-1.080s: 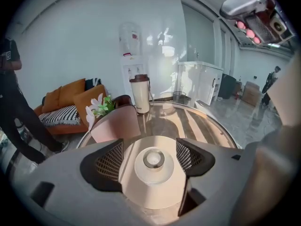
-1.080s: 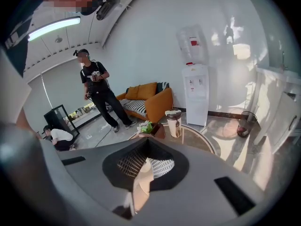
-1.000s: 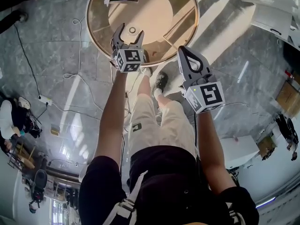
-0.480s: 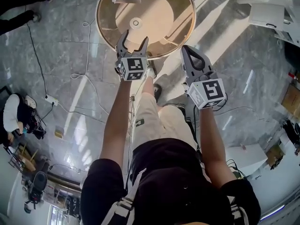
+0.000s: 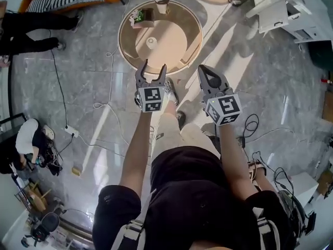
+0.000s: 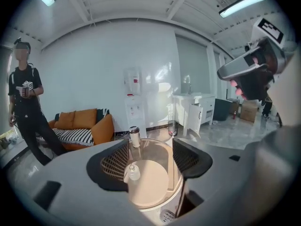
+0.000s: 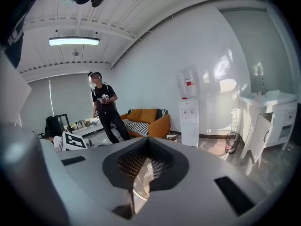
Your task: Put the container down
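Note:
A small clear container (image 5: 151, 41) with a pale lid stands alone on the round tan table (image 5: 177, 51); in the left gripper view the container (image 6: 133, 172) shows beyond the jaws, apart from them. My left gripper (image 5: 154, 66) hangs short of the table's near rim. Its jaws are wide and closing, and nothing is between them (image 6: 150, 143). My right gripper (image 5: 204, 68) is to the right of the table's near rim, over the floor, its jaws pressed together and empty (image 7: 147, 149).
A steel tumbler (image 6: 135, 136) and a planter box (image 5: 140, 17) stand at the table's far side. A person (image 6: 26, 112) stands by an orange sofa (image 6: 82, 125). A water dispenser (image 6: 133, 98), white cabinets (image 5: 283, 14) and floor cables (image 5: 101, 105) surround the table.
Both grippers have drawn back from the table, which now looks smaller and farther off. The left gripper was over the table's near edge and is now short of it. The container has stayed put.

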`<action>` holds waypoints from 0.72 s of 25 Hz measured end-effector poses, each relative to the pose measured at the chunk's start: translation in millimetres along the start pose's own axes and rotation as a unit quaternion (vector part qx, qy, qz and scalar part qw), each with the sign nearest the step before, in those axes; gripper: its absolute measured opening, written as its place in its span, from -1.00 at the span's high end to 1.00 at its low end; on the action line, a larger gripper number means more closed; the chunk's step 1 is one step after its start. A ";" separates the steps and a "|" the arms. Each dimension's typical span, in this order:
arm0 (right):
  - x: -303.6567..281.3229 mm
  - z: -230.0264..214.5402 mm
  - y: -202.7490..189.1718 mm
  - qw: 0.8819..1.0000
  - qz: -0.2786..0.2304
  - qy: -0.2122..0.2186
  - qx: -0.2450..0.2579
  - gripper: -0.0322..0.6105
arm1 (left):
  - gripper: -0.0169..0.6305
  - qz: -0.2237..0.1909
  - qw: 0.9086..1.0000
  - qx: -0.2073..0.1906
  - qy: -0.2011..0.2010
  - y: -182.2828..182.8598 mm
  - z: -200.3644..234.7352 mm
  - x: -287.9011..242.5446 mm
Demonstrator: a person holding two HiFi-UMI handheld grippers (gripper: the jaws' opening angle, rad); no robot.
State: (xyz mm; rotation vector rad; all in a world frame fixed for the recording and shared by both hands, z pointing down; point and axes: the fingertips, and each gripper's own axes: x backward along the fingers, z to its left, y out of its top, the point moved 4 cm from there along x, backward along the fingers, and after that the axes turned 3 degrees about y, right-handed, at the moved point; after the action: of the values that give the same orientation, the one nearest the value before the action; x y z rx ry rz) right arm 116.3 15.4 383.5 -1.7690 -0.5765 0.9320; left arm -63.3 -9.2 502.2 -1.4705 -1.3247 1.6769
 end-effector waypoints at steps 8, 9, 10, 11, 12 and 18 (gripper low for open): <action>79.7 36.5 27.4 0.999 -0.037 0.010 0.029 0.89 | 0.23 -0.030 0.999 0.010 -0.009 54.8 -49.1 103.8; 84.5 40.8 29.1 0.999 -0.039 0.013 0.031 0.89 | 0.26 -0.035 0.999 0.013 -0.010 59.2 -51.9 114.5; 89.0 45.4 30.2 0.999 -0.041 0.016 0.033 0.89 | 0.30 -0.040 0.999 0.016 -0.010 63.0 -54.2 125.0; 93.5 49.7 31.3 0.998 -0.042 0.019 0.034 0.89 | 0.34 -0.045 0.999 0.019 -0.009 66.5 -56.1 135.2; 98.2 53.6 32.3 0.998 -0.043 0.022 0.035 0.89 | 0.37 -0.051 0.998 0.022 -0.007 70.1 -57.9 144.9; 117.1 70.4 34.1 0.997 -0.047 0.040 0.041 0.89 | 0.57 -0.079 0.996 0.034 0.003 90.1 -60.2 188.3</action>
State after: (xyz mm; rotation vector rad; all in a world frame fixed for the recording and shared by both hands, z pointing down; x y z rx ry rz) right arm 126.8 128.7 300.5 -1.6829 -0.5578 0.8048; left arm -36.9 140.9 347.4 -1.2964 -1.3312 1.5993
